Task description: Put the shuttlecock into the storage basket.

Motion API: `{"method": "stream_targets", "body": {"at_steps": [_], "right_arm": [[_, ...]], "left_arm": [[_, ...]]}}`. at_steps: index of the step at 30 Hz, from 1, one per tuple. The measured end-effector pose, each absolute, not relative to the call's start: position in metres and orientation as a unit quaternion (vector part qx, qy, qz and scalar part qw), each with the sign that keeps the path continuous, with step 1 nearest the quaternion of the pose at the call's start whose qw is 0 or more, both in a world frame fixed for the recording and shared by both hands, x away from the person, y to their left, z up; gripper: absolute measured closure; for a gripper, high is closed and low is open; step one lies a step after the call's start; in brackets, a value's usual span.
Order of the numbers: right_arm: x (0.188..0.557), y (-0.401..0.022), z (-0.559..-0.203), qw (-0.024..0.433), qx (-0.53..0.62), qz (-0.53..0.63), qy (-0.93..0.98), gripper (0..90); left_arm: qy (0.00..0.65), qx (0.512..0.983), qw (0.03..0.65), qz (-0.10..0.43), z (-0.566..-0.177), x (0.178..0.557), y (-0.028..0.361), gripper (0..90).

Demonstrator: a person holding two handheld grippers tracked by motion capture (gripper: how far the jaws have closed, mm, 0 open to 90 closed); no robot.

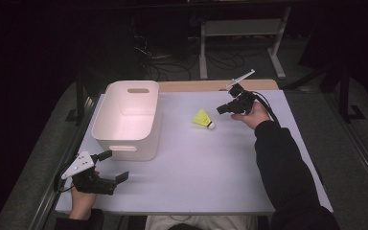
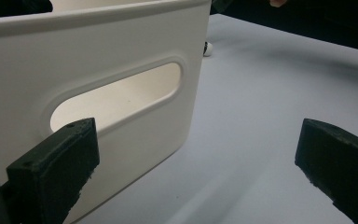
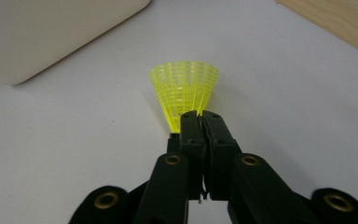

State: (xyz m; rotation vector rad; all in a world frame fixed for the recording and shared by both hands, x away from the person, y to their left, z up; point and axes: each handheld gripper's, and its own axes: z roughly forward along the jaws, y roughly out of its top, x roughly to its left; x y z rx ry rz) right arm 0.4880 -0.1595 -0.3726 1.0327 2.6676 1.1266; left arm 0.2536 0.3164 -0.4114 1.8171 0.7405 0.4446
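Lying at mid-frame in the high view, the shuttlecock (image 1: 203, 119) rests on the bench (image 1: 220, 167), its yellow skirt toward the upper left and its white cork toward the lower right. Just to its right the right hand-held gripper (image 1: 222, 109) points at it with jaws almost together and nothing between them; in the right gripper view the skirt (image 3: 186, 88) sits just past the tips. Left of it stands the white bin (image 1: 129, 120). At lower left, the left hand-held gripper (image 1: 112, 166) gapes wide and empty beside the bin's handle slot (image 2: 116, 95).
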Motion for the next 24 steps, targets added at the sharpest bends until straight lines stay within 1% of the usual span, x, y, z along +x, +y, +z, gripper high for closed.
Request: {"method": "stream_targets", "body": {"at_steps": [1,4,9,11,12,14,16,19,20,22,24], "right_arm": [[0.489,-0.159,-0.372,0.033,0.334,0.365,0.869,81.5],[0.488,-0.154,-0.370,0.041,0.327,0.360,0.873,67.3],[0.490,-0.150,-0.368,0.040,0.326,0.363,0.872,48.2],[0.491,-0.149,-0.368,0.039,0.325,0.362,0.873,37.1],[0.491,-0.149,-0.368,0.041,0.325,0.359,0.874,29.5],[0.492,-0.147,-0.369,0.042,0.324,0.353,0.877,19.2],[0.493,-0.147,-0.369,0.045,0.325,0.352,0.877,12.3],[0.494,-0.147,-0.370,0.046,0.325,0.357,0.874,12.0],[0.494,-0.147,-0.371,0.044,0.325,0.358,0.874,10.5],[0.495,-0.147,-0.372,0.041,0.326,0.356,0.875,4.6],[0.497,-0.147,-0.375,0.039,0.324,0.356,0.876,3.2]], "left_arm": [[0.311,0.763,0.535,0.187,-0.411,0.254,0.316,0.0],[0.311,0.763,0.536,0.187,-0.411,0.253,0.316,0.0],[0.311,0.762,0.536,0.187,-0.411,0.253,0.316,0.0],[0.310,0.762,0.536,0.187,-0.411,0.253,0.317,0.0],[0.310,0.762,0.536,0.187,-0.411,0.253,0.317,0.0],[0.311,0.762,0.537,0.187,-0.411,0.253,0.317,0.0],[0.311,0.762,0.537,0.187,-0.411,0.253,0.317,0.0],[0.311,0.762,0.537,0.187,-0.411,0.253,0.316,0.0],[0.311,0.762,0.537,0.187,-0.411,0.253,0.316,0.0],[0.310,0.762,0.537,0.187,-0.411,0.253,0.317,0.0],[0.310,0.762,0.537,0.187,-0.411,0.253,0.317,0.0]]}}
